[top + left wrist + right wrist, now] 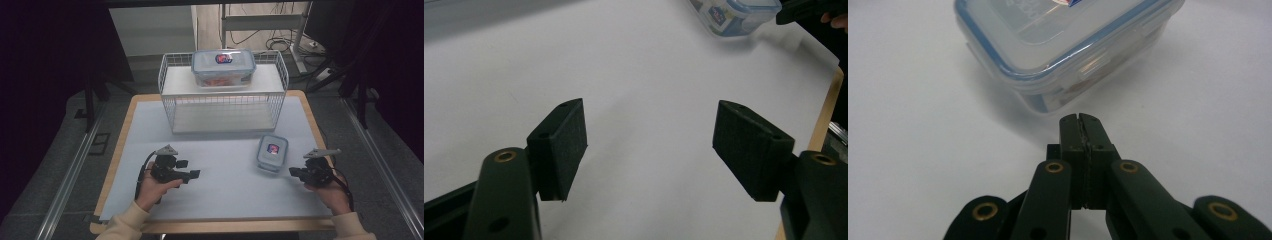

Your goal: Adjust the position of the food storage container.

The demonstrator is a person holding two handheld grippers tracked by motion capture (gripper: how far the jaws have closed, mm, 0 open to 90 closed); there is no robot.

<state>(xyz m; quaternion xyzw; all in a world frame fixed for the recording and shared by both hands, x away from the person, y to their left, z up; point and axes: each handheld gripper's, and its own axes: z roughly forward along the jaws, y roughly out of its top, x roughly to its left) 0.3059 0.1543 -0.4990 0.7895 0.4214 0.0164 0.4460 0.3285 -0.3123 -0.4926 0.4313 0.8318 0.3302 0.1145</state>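
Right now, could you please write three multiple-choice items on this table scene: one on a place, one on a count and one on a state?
1. Where is the large container?
A. on the wire rack
B. on the table beside the rack
C. in a hand

2. How many lidded containers are there?
A. one
B. two
C. four

3. How do the right gripper jaws stand?
A. wide apart
B. clamped on a lid
C. shut, empty

Answers: 1 A, it sits on the rack's top shelf. 2 B, the large one and the small container on the table. 3 C, the pads meet just short of the small container.
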